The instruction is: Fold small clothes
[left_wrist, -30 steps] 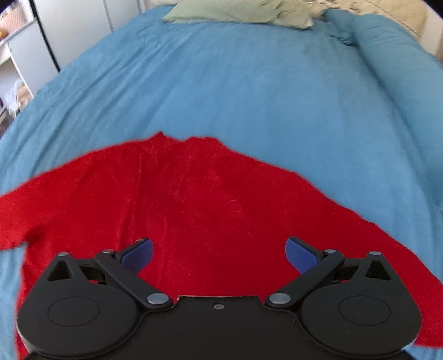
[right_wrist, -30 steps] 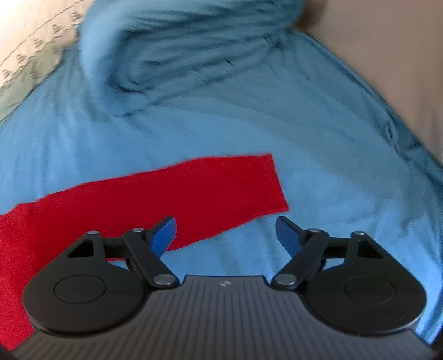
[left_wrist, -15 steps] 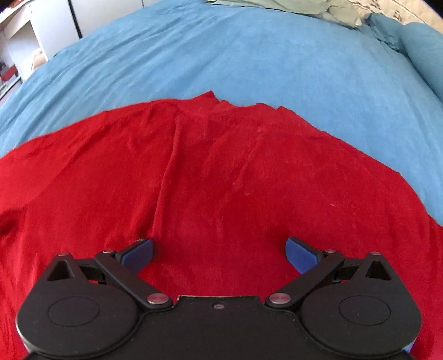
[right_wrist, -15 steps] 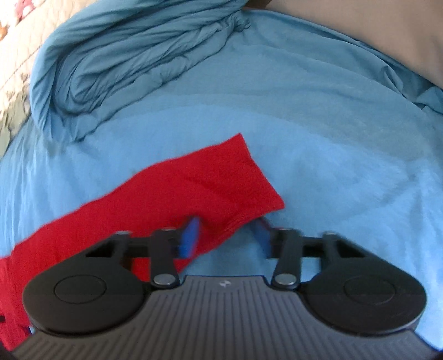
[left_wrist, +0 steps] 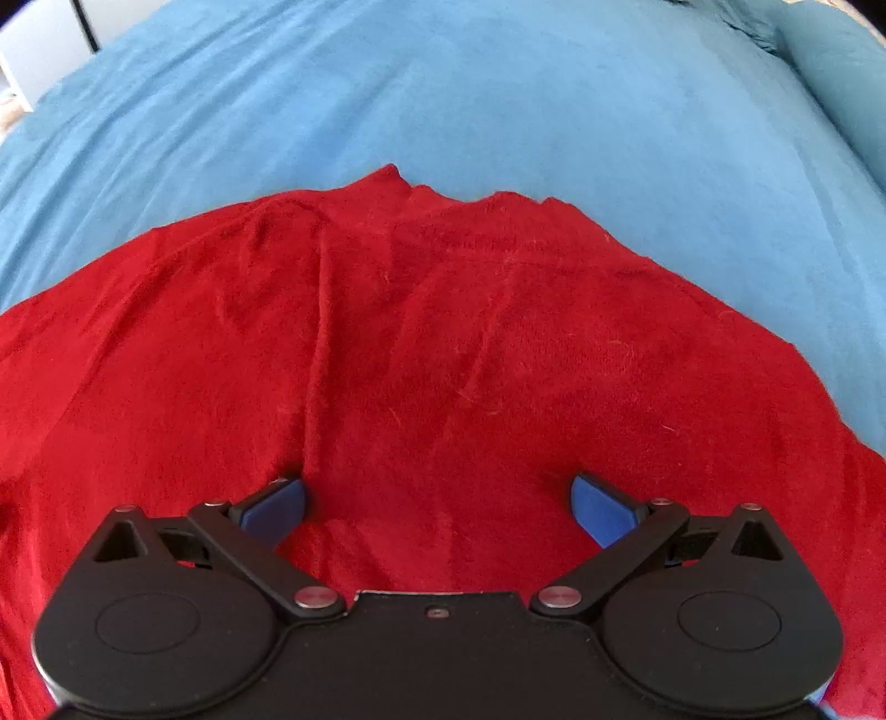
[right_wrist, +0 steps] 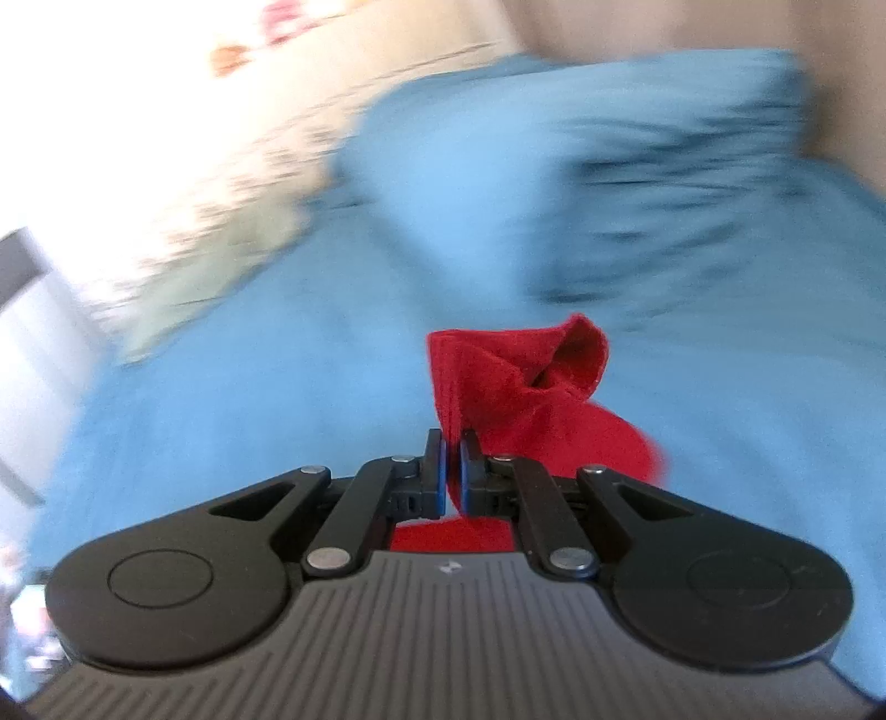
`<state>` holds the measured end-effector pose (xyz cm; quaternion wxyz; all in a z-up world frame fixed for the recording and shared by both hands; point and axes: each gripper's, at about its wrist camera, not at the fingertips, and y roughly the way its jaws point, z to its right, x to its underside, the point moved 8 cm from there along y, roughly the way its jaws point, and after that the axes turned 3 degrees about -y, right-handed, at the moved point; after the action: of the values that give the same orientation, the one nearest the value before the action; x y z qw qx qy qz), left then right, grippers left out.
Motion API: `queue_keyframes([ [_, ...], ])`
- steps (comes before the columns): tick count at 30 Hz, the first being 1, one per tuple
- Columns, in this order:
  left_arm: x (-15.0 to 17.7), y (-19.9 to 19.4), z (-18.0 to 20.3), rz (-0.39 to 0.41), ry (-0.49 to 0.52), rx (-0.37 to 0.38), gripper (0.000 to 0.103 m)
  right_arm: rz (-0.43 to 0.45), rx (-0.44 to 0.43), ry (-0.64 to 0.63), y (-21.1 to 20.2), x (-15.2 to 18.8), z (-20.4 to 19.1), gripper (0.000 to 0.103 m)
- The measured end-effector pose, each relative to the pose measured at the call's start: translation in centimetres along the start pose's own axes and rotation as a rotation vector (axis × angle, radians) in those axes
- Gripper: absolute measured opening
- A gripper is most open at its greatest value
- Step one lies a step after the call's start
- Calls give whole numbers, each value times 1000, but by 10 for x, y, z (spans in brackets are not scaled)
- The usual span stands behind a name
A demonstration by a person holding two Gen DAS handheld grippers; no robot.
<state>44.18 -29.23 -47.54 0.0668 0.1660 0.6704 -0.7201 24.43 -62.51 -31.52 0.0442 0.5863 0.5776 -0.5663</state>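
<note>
A red long-sleeved top [left_wrist: 421,354] lies spread flat on the blue bed sheet [left_wrist: 498,94], its neckline toward the far side. My left gripper [left_wrist: 437,504] is open, its blue pads resting on or just above the body of the top. My right gripper [right_wrist: 453,471] is shut on the cuff end of the red sleeve [right_wrist: 515,382] and holds it lifted above the bed; the cuff opening stands up beyond the fingers. The right wrist view is blurred by motion.
A bunched blue duvet [right_wrist: 637,166] lies at the far right of the bed. A pale green pillow [right_wrist: 221,243] and a patterned pillow lie at the head. White furniture [left_wrist: 33,50] stands at the left.
My right gripper closed on the sleeve's cuff and lifted it off the bed, swinging quickly. My left gripper stayed open and settled low over the top's body.
</note>
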Motion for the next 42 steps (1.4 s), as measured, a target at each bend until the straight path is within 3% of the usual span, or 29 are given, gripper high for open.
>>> queue_keyframes([
  [3,-9,-17,-25,46,-1,15,103,-72,-192,-52,26,18,-96,20],
  [7,-23,-40,-87,130,-44,1,103,-196,-424,-205,56,84,-218,20],
  [10,-28,-47,-137,149,-72,9,103,-283,-510,-287,77,146,-271,20],
  [13,-24,-53,-158,155,-39,37,103,-354,-506,-411,90,209,-299,20],
  [16,-26,-52,-171,162,-11,80,103,-367,-493,-462,90,238,-306,20],
  [19,-25,-47,-167,122,-37,180,102,-361,-473,-522,90,248,-303,20],
  [21,-22,-47,-159,99,-42,243,102,-356,-471,-568,88,254,-303,26],
  [22,-21,-47,-153,93,-35,265,101,-354,-473,-598,87,256,-301,31],
  [24,-20,-48,-141,82,-6,295,101,-355,-500,-662,82,259,-303,58],
  [26,-21,-50,-129,82,29,312,101,-333,-501,-698,76,257,-303,74],
  [30,-23,-45,-100,110,134,302,94,-332,-486,-702,56,248,-283,75],
  [32,-23,-36,-89,121,195,284,82,-331,-468,-711,53,246,-272,75],
  [34,-25,-26,-86,140,241,259,64,-336,-453,-704,53,242,-261,75],
  [38,-22,-16,-79,169,257,271,60,-339,-424,-660,60,232,-243,75],
  [42,-19,-11,-73,189,304,274,47,-331,-404,-637,63,227,-237,75],
])
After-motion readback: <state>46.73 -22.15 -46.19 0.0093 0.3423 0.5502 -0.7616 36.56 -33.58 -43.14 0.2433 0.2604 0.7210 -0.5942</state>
